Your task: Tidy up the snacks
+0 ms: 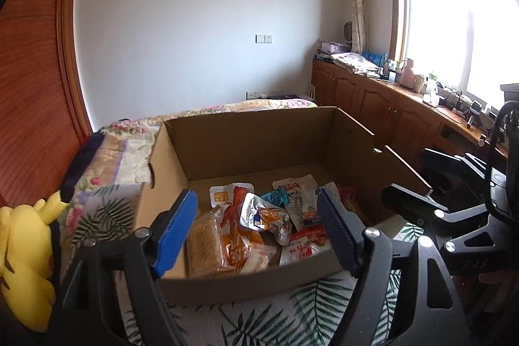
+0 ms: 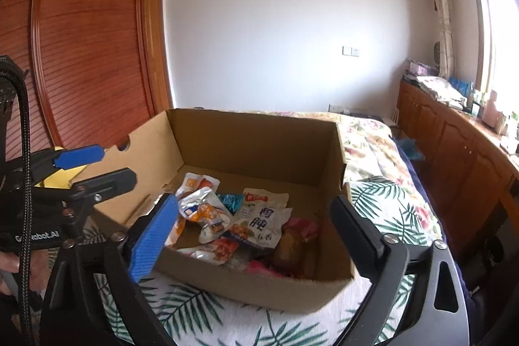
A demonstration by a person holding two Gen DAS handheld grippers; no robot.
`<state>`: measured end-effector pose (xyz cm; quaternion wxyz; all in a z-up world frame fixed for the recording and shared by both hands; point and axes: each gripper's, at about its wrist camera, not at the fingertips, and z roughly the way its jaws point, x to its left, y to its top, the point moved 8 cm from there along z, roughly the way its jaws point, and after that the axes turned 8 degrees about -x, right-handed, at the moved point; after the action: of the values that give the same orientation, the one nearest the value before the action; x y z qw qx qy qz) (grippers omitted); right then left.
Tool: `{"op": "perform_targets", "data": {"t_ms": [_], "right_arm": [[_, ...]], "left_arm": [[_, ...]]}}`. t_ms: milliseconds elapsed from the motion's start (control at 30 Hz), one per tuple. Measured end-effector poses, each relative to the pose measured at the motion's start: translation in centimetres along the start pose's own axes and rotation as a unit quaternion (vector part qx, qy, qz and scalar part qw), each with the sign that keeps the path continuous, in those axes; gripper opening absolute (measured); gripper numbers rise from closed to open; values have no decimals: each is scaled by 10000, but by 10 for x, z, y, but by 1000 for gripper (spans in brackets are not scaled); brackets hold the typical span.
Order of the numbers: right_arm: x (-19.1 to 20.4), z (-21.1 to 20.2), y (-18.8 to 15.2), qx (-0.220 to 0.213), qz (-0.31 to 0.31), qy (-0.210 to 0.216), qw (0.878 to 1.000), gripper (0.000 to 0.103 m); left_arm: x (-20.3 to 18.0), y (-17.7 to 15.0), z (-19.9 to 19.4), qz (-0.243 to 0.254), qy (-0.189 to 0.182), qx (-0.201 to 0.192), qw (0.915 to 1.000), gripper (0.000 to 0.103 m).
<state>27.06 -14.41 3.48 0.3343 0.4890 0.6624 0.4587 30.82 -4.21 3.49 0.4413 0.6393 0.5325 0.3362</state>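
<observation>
An open cardboard box [image 1: 253,132] sits on the bed and holds several snack packets [image 1: 269,218]. Among them are a brown cake bar [image 1: 202,248], an orange packet [image 1: 238,235] and a silver packet [image 1: 259,213]. The box also shows in the right wrist view [image 2: 256,135] with the same packets [image 2: 259,222] inside. My left gripper [image 1: 258,232] is open and empty, hovering over the box's near wall. My right gripper [image 2: 256,235] is open and empty, just above the box's near edge. The left gripper also appears at the left of the right wrist view [image 2: 94,167].
The box rests on a leaf-print cloth [image 1: 275,320] over a floral bedspread [image 2: 373,145]. A yellow plush toy [image 1: 26,252] lies at the left. Wooden cabinets [image 1: 373,99] with clutter run under the window at the right. A wooden wardrobe [image 2: 90,38] stands at the left.
</observation>
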Motion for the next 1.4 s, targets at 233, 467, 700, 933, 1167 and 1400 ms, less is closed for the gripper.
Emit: {"op": "perform_targets", "data": {"t_ms": [233, 467, 700, 933, 1167, 1400], "right_arm": [[1, -31, -1, -137, 98, -20, 9999, 103], [3, -60, -1, -294, 139, -111, 9994, 103], [6, -90, 1, -410, 147, -233, 9988, 103], [16, -121, -13, -421, 99, -389, 9983, 103], [22, -155, -27, -494, 233, -409, 9977, 103], [32, -189, -33, -676, 313, -335, 9967, 103]], "left_arm": [[-9, 4, -38, 21, 50, -262, 9996, 102], [-19, -3, -63, 169, 247, -282, 9992, 103], [-29, -16, -91, 174, 374, -263, 9988, 103], [-41, -32, -128, 110, 373, -346, 9986, 103], [-38, -39, -168, -57, 464, -449, 9979, 103], [-32, -41, -200, 43, 653, -644, 9958, 103]]}}
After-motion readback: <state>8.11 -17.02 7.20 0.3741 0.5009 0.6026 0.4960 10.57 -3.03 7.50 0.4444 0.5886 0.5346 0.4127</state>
